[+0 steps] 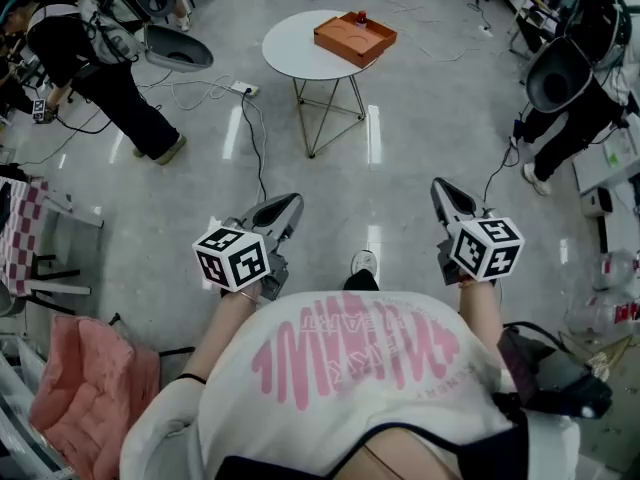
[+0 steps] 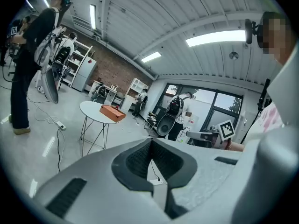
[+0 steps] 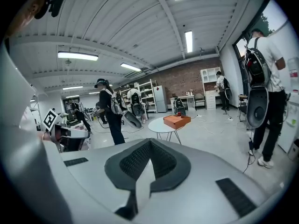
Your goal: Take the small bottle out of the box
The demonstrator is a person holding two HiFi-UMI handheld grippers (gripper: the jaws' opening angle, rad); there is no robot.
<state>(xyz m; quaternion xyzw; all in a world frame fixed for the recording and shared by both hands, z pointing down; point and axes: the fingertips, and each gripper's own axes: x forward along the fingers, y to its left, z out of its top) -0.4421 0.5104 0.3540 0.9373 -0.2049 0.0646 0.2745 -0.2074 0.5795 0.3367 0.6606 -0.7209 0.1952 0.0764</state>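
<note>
Both claws were shut and empty. The left claw [image 1: 287, 206] and the right claw [image 1: 441, 190] hung in front of the person's body, tips pressed together with nothing between them. The orange box [image 1: 355, 36] sat on the round white surface [image 1: 288, 40], well apart from either claw, and the small bottle [image 1: 361, 16] seemed to be the reddish speck at the box's far edge.

The likeliest trouble lay on the floor: a black cable [image 1: 254, 138] ran from a power strip [image 1: 243, 89] across the way to the surface and could catch a foot on the approach. The surface stood on thin wire legs, so a bump might rock the box. A claw brought in shut would push the bottle over instead of taking it.

The bottle was too small to judge its shape or whether it stood upright. Both gripper views saw the box only side-on, its inside hidden. The person's torso covered most of the feet.
</note>
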